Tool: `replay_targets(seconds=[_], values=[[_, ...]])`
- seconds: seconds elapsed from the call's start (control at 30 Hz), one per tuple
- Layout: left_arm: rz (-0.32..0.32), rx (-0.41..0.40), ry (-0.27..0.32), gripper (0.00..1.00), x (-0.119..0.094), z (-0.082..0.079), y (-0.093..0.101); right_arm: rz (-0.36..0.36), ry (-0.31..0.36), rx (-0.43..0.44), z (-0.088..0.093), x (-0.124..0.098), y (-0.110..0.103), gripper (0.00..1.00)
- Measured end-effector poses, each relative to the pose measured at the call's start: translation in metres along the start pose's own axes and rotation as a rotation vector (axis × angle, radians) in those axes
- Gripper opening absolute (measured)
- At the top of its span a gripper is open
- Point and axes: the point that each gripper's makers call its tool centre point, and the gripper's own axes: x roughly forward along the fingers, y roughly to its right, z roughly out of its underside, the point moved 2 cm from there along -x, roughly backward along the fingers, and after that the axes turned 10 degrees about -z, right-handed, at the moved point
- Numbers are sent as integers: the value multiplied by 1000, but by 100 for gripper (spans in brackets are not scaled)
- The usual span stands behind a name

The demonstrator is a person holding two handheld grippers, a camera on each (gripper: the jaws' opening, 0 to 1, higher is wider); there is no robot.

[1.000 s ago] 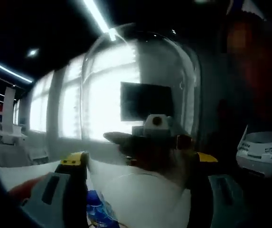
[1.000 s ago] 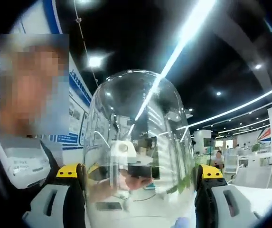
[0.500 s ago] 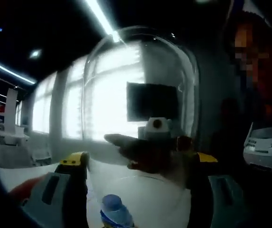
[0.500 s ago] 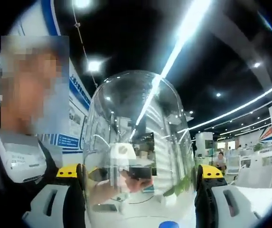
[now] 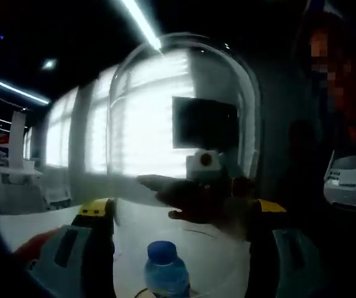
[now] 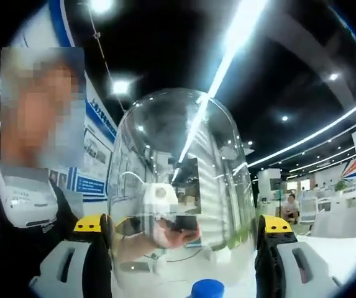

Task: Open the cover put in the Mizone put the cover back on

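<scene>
Cover [image 5: 184, 118], a clear glass dome, stood upright between the jaws of the left gripper [image 5: 181, 214], whose yellow-tipped jaws pressed its two sides low down, grasping it. Seen from the other side, the cover [image 6: 184, 186] sat likewise between the jaws of the right gripper [image 6: 184, 230], clamped on its lower sides. Both grippers held the same dome from opposite sides, each showing through the glass to the other as a white block with a hand [image 5: 190, 198] behind it. Just below the dome's open rim, between the left jaws, rose the bottle [image 5: 164, 270], blue-capped and upright; its cap [image 6: 207, 288] showed at the foot of the right gripper view, between those jaws. Whether the rim touched the bottle could not be told. A white table [image 5: 190, 248] lay beneath.
</scene>
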Motion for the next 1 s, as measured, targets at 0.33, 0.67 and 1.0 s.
replay_targets(seconds=[0.33, 0.67, 1.0], values=[[4, -23, -52, 75, 6, 30, -9, 14, -42, 35, 27, -12, 9, 90], [1, -9, -87, 75, 3, 47, -12, 9, -93, 45, 49, -16, 11, 89], [-7, -27, -110, 76, 1, 68, -21, 9, -126, 65, 65, -20, 16, 89]])
